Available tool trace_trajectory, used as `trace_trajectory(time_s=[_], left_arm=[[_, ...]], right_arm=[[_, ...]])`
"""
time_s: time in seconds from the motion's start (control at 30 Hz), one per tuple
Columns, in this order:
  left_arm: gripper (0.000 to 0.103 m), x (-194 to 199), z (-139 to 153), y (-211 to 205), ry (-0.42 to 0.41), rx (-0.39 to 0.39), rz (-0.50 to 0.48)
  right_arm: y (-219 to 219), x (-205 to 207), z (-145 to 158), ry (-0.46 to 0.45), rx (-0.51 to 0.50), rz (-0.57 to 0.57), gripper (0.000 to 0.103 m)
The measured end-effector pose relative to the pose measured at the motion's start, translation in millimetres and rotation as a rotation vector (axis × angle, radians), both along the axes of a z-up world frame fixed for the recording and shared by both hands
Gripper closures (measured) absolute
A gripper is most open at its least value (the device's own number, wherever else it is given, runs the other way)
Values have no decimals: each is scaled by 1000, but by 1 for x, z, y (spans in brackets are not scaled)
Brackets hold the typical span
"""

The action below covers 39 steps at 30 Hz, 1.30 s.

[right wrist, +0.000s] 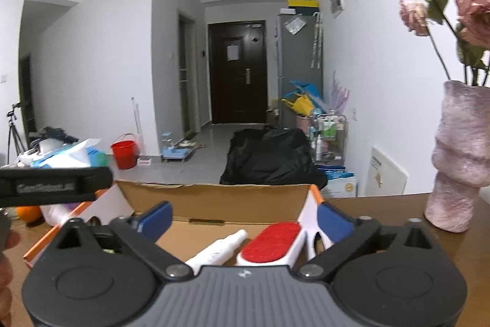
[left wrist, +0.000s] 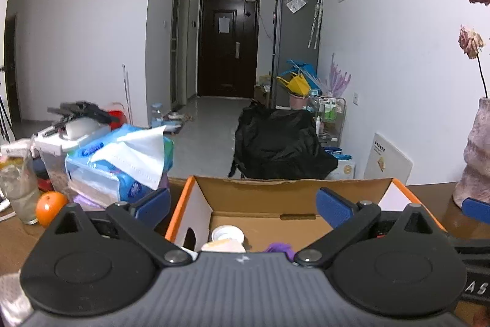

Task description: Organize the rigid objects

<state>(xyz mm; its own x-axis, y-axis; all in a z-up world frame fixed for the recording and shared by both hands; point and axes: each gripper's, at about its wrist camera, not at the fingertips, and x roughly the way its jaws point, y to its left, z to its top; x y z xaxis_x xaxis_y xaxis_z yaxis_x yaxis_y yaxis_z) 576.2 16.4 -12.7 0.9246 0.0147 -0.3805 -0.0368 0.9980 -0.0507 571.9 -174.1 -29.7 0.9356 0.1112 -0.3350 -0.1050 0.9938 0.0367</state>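
An open cardboard box [left wrist: 263, 195] with orange edges sits on the brown table, straight ahead in both views. In the left wrist view it holds a white round-lidded container [left wrist: 228, 235] and something purple [left wrist: 280, 247]. My left gripper [left wrist: 243, 206] hangs over the box, open, with nothing between its blue pads. In the right wrist view the box [right wrist: 214, 198] holds a white bottle [right wrist: 220, 249] lying flat and a red-faced white brush [right wrist: 272, 242]. My right gripper [right wrist: 243, 219] is open above them and touches neither.
A pink vase [right wrist: 456, 158] with dried roses stands on the table to the right. Left of the box are a blue tissue pack [left wrist: 122, 164], an orange [left wrist: 49, 207], a glass [left wrist: 20, 192] and clutter. The left gripper's black arm [right wrist: 52, 184] crosses the right view. A black-covered chair [left wrist: 278, 140] stands beyond the table.
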Motion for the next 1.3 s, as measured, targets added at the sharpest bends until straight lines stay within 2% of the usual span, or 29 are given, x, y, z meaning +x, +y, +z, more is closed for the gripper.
trace_trajectory(time_s=[0.23,0.43,0.67,0.83,1.1,1.3], left_arm=[[0,-17,6,2,-28,-5,40],[0,-67,23,2,-96,15,45],[0,-157,46,0,-153,20,17],[0,-226,53,-1,-137,10,-3],[0,-337,38,6,-100,-3,-20],[0,-397,27,9,-85,-16,-20]], right_arm=[[-9,-15,3,0,-3,-31,0],[-13,-51,16,-31,-7,-34,0],[-20,-135,37,-89,-7,-30,0],[-22,-199,50,-123,1,-31,0],[-27,-309,54,-159,23,-42,0],[-26,-379,48,-161,3,-32,0]])
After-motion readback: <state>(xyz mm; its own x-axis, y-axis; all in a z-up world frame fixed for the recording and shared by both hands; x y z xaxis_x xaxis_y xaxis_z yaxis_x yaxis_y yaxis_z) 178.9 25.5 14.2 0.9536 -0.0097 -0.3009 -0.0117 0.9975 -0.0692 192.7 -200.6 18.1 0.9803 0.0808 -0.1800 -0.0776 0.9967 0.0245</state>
